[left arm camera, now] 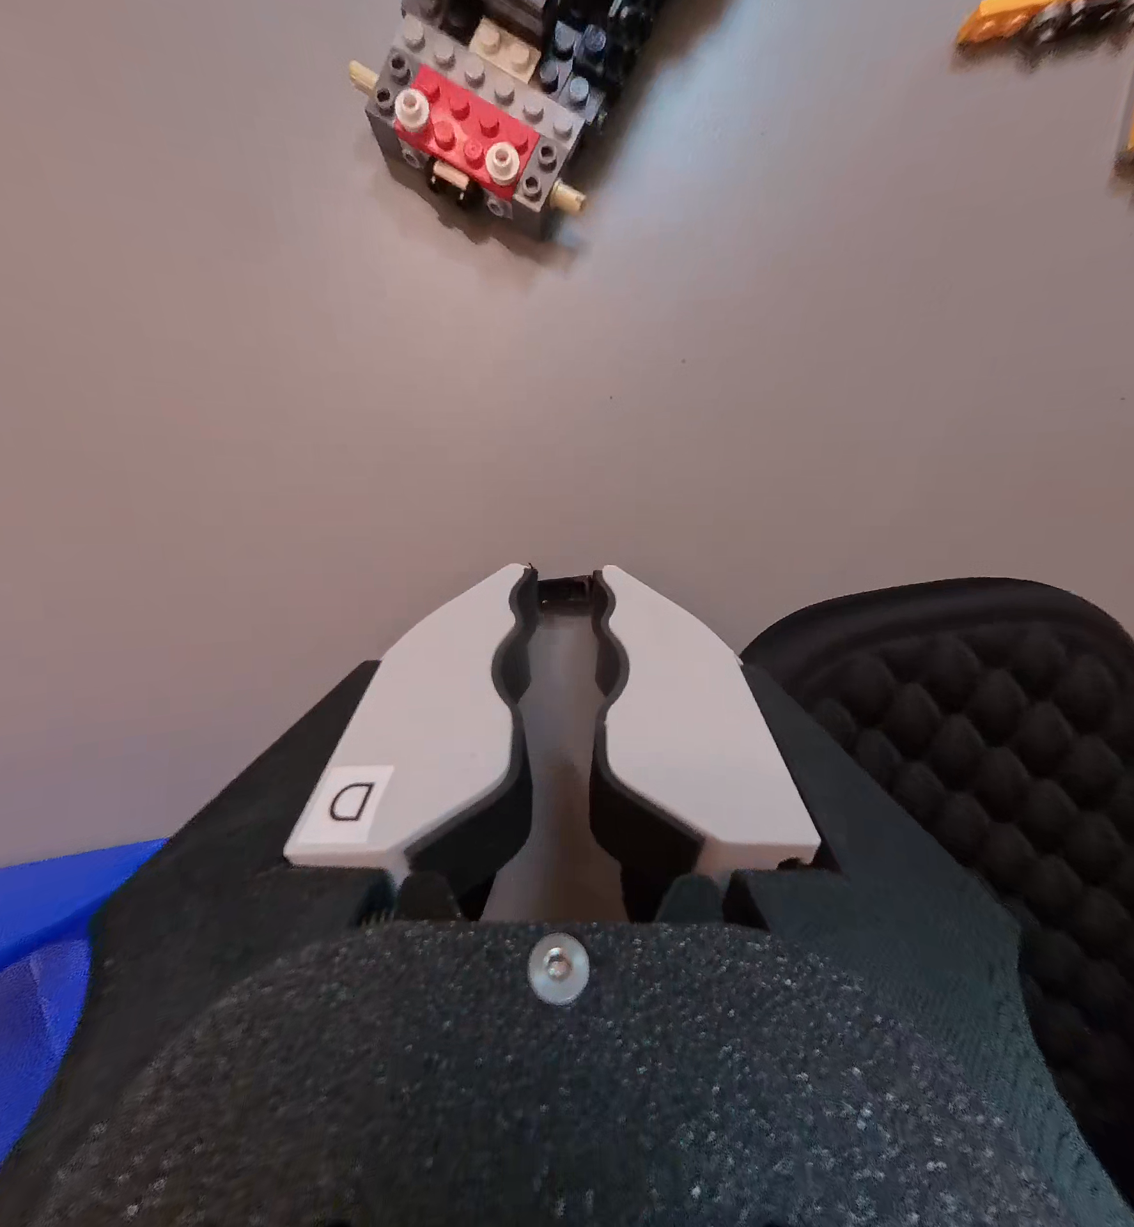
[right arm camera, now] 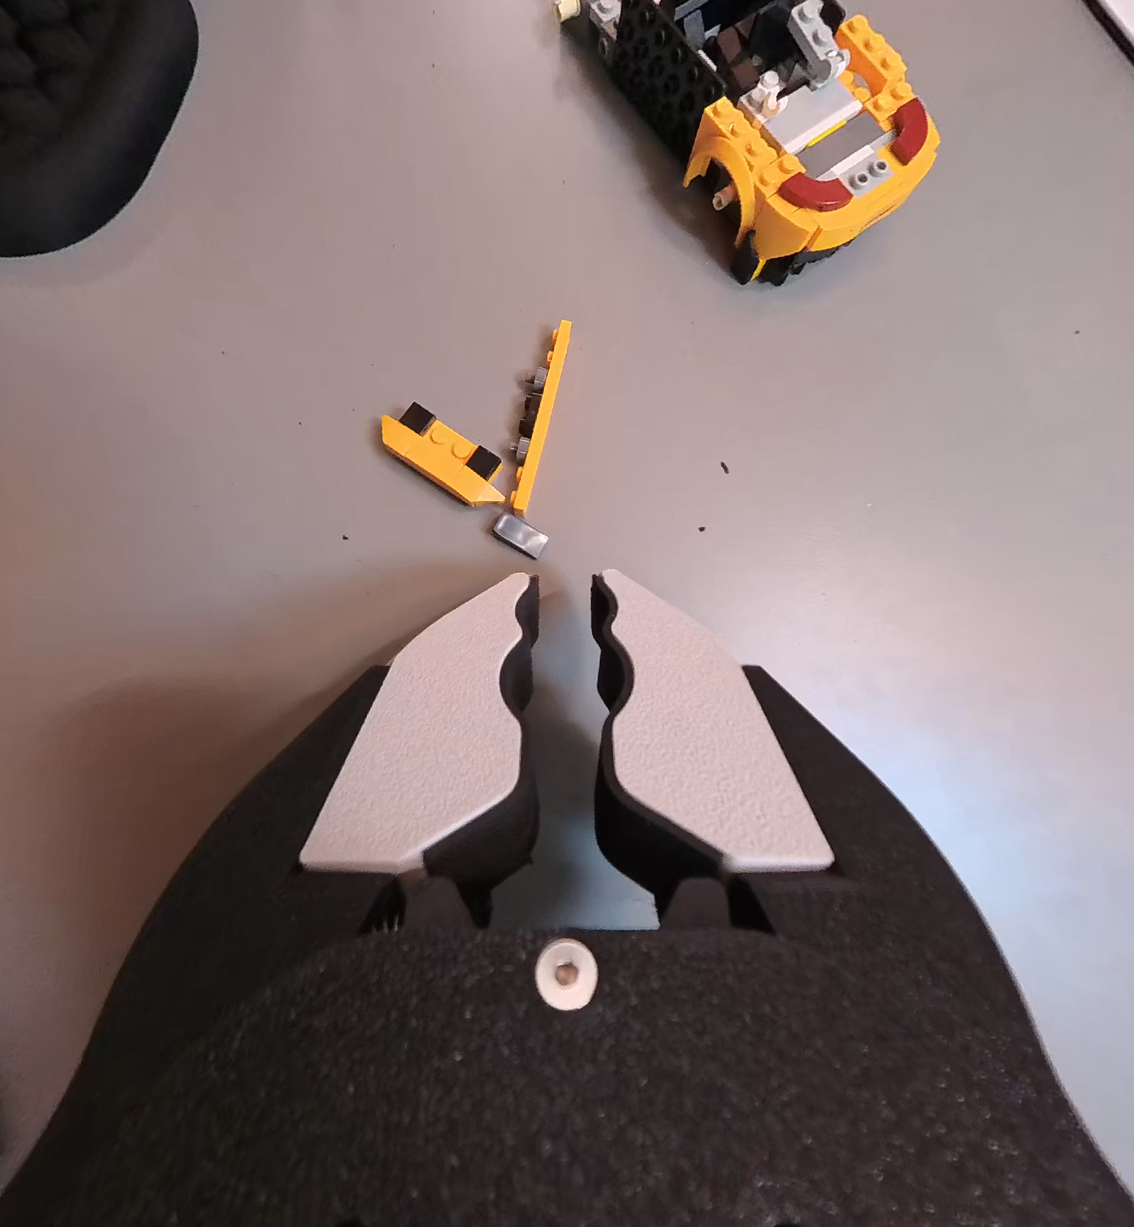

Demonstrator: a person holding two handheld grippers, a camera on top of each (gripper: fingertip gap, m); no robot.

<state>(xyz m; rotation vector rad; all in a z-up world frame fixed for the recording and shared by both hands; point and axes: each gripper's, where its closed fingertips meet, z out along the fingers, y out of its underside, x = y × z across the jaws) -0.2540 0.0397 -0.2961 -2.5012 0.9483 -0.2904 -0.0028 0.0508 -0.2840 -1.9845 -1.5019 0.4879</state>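
Observation:
My left gripper [left arm camera: 564, 584] is shut on a small black brick piece [left arm camera: 564, 591], which spans the narrow gap between its fingertips above the grey table [left arm camera: 285, 398]. A grey and black brick model with a red plate [left arm camera: 478, 119] stands far ahead of it. My right gripper [right arm camera: 566, 584] is open and empty, its jaws a little apart just above the table. A small dark grey tile [right arm camera: 519, 532] lies just ahead of its left fingertip. Beyond the tile lie a yellow brick piece with black tiles [right arm camera: 441, 458] and a long yellow plate [right arm camera: 544, 415] on its edge.
A yellow and black brick car [right arm camera: 810, 146] stands at the far right of the right wrist view. A black padded cushion lies right of the left gripper [left arm camera: 989, 763] and at the right wrist view's top left [right arm camera: 53, 113]. A blue container [left arm camera: 13, 929] sits at the lower left. The tips of one gripper are about 25 cm away from the tips of the other.

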